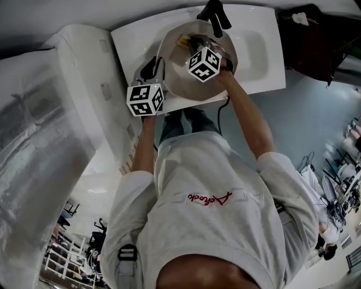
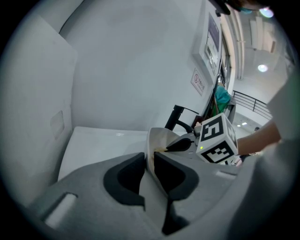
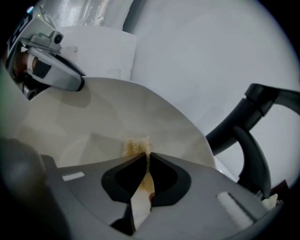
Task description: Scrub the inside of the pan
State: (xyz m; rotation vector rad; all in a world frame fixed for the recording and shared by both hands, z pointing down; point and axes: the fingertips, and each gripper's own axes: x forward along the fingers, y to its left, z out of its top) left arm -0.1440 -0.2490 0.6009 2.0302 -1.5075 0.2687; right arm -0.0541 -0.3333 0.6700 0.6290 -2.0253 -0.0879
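Note:
A pale metal pan (image 1: 181,79) sits tilted in the white sink (image 1: 256,48) in the head view. My left gripper (image 1: 151,68) is shut on the pan's near-left rim; in the left gripper view the thin rim (image 2: 157,138) runs between its pads (image 2: 150,161). My right gripper (image 1: 196,44) reaches into the pan and is shut on a small yellowish scrub pad (image 3: 136,146). The pad rests against the pan's inner wall (image 3: 93,122) just ahead of the right gripper (image 3: 146,159). My left gripper (image 3: 47,70) shows at the pan's edge in the right gripper view.
A black faucet (image 1: 214,14) stands behind the pan, close to the right gripper, and the same faucet (image 3: 255,126) shows at the right in the right gripper view. A white wall panel (image 1: 84,73) flanks the sink on the left. A dark bag (image 1: 310,39) lies to the right.

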